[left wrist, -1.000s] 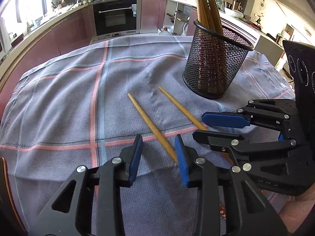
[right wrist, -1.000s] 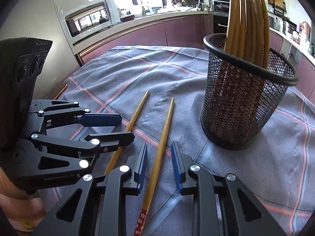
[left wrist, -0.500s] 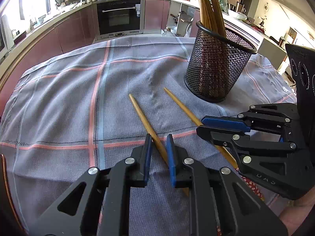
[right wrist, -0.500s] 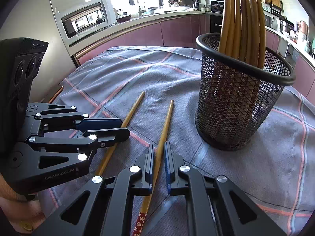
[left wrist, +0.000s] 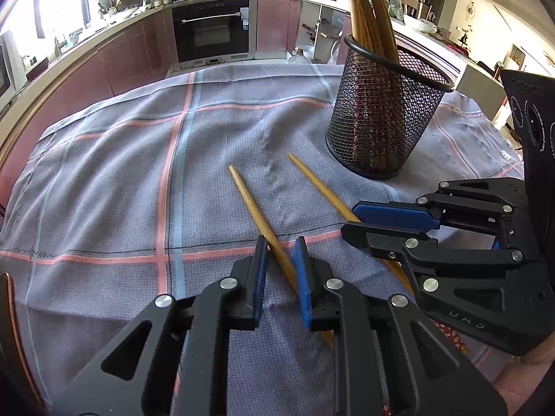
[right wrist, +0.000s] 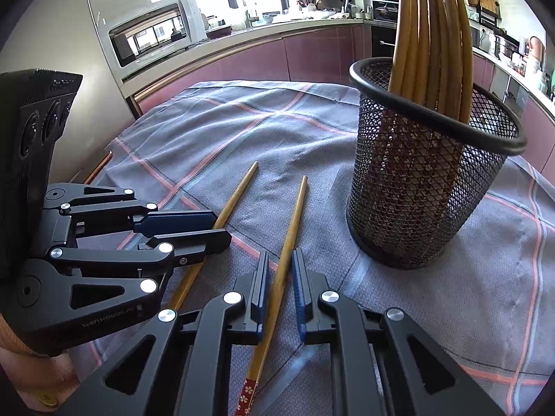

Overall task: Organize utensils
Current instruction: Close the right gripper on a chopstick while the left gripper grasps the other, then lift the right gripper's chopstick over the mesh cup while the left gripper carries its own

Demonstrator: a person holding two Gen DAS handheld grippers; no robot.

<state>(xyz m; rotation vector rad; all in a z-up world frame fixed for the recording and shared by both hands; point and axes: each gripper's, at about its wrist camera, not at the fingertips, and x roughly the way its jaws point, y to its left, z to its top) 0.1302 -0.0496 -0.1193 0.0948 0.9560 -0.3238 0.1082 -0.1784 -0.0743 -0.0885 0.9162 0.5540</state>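
Both chopsticks lie on the cloth (left wrist: 104,180) just beside the mesh cup (left wrist: 381,121), tips toward it. The left gripper (left wrist: 279,270) has just narrowed around the chopstick farther from the cup (left wrist: 249,201); the right gripper (right wrist: 279,279) has the nearer chopstick (right wrist: 295,215) between its jaws, which have just reopened slightly. Whether either truly pinches is unclear. A loose or off-centre hold could let a slim stick swivel or drop on lifting, and the crowded grippers may knock together.

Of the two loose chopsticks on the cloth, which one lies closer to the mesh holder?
The chopstick between the right claw's jaws; the other chopstick, in the left claw, lies farther from the holder.
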